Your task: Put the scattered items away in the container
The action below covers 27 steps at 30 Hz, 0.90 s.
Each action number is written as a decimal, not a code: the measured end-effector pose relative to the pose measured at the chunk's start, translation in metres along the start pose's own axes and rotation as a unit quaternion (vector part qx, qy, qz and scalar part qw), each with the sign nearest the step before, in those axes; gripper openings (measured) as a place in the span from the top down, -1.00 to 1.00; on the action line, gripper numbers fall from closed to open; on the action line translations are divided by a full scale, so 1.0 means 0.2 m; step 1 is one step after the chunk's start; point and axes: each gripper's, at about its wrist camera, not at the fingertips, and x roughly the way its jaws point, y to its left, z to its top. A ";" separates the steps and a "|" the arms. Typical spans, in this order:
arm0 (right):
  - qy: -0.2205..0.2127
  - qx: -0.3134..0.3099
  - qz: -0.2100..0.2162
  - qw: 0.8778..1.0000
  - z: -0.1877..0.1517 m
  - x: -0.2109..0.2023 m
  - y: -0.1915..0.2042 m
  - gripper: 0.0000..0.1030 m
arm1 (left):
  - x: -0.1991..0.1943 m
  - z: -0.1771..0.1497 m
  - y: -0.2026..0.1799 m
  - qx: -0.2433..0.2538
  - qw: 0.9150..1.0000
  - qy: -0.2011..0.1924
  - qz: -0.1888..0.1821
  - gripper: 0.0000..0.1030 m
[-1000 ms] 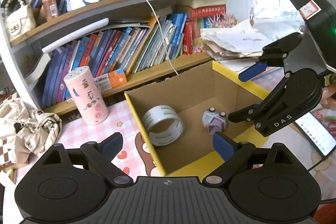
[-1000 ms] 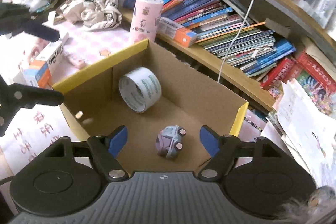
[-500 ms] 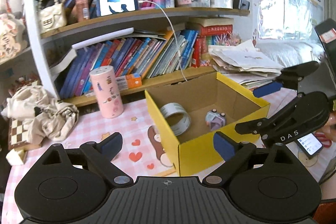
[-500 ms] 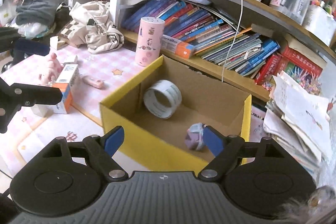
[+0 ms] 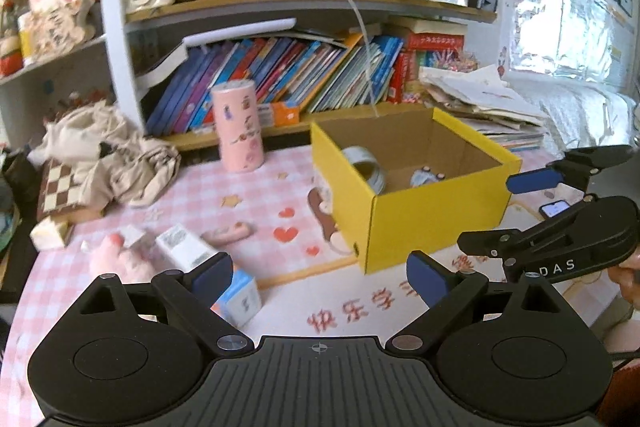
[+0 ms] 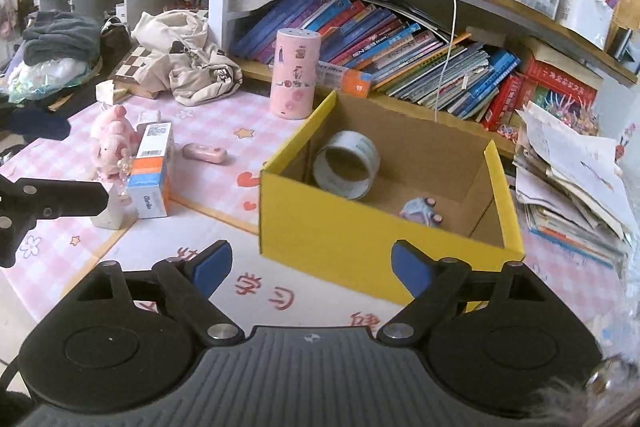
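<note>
A yellow cardboard box (image 5: 424,223) (image 6: 360,243) stands on the pink checked mat. Inside it lie a roll of clear tape (image 6: 346,169) (image 5: 364,167) and a small toy car (image 6: 420,211) (image 5: 426,177). On the mat to the left lie a white-orange-blue carton (image 6: 152,171) (image 5: 208,267), a pink plush pig (image 6: 110,141) (image 5: 120,259) and a small pink case (image 6: 205,152) (image 5: 228,231). My left gripper (image 5: 318,273) is open and empty, held back from the box. My right gripper (image 6: 310,263) is open and empty in front of the box.
A pink cylinder (image 6: 295,78) stands behind the box by the bookshelf (image 6: 400,43). Crumpled cloth and a checkerboard (image 6: 180,63) lie at the back left. A paper stack (image 6: 580,179) lies right of the box. A phone (image 5: 554,207) lies on the mat at right.
Both grippers have pulled back and away from the box, both open throughout. The scattered carton, pig and pink case have come into view on the mat.
</note>
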 end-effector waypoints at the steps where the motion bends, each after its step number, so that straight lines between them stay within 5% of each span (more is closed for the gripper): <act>1: 0.000 0.002 -0.001 1.000 -0.01 0.00 0.02 -0.69 | -0.01 -0.02 0.01 -0.004 1.000 0.002 0.002 -0.85; 27: 0.009 0.000 0.002 1.000 -0.11 0.02 0.45 -0.89 | -0.19 -0.33 0.29 -0.089 0.993 0.016 0.074 -0.85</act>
